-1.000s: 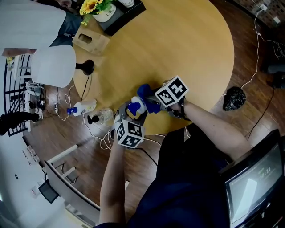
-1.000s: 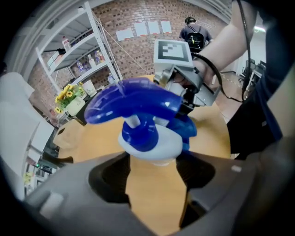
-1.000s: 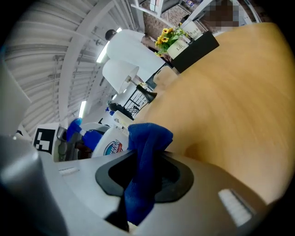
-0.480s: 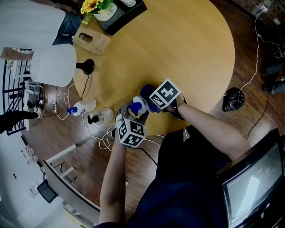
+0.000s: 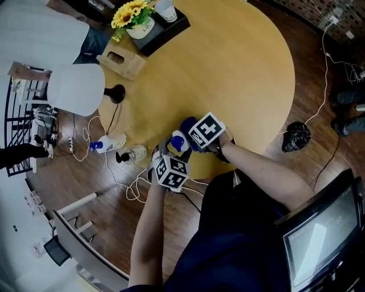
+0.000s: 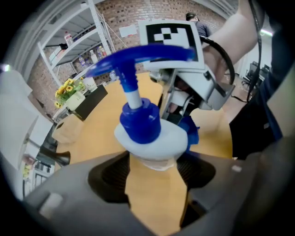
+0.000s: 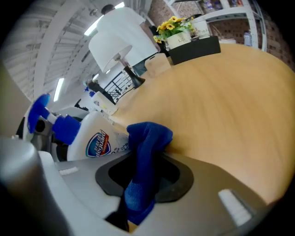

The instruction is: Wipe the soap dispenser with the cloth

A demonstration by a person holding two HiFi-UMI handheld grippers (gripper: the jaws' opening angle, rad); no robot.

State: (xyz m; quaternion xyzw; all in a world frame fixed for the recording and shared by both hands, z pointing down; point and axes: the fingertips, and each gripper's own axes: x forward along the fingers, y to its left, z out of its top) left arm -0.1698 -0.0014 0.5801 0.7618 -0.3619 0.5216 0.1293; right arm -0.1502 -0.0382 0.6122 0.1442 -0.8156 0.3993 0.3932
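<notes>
A white soap dispenser [image 5: 178, 141] with a blue pump stands at the table's near edge. My left gripper [image 5: 171, 150] grips it from the near side. In the left gripper view the bottle's shoulder [image 6: 150, 133] sits between the pads; the jaws have just eased slightly wider, bottle still between them. My right gripper [image 5: 189, 137] is shut on a blue cloth [image 5: 187, 125]. In the right gripper view the cloth [image 7: 145, 152] sticks out of the jaws, its bunched end against the bottle's labelled side [image 7: 99, 138]. The bottle's base is hidden.
The round wooden table [image 5: 239, 74] carries a white-shaded lamp [image 5: 77, 89], a wooden tissue box [image 5: 121, 60] and a black tray with sunflowers [image 5: 137, 17] at the far left. On the floor lie a spray bottle [image 5: 108, 142], a pump bottle [image 5: 130, 154], cables and a black bag [image 5: 296, 137].
The right gripper has tipped and slid left with the cloth, closer against the dispenser. The left gripper and the bottle have stayed put.
</notes>
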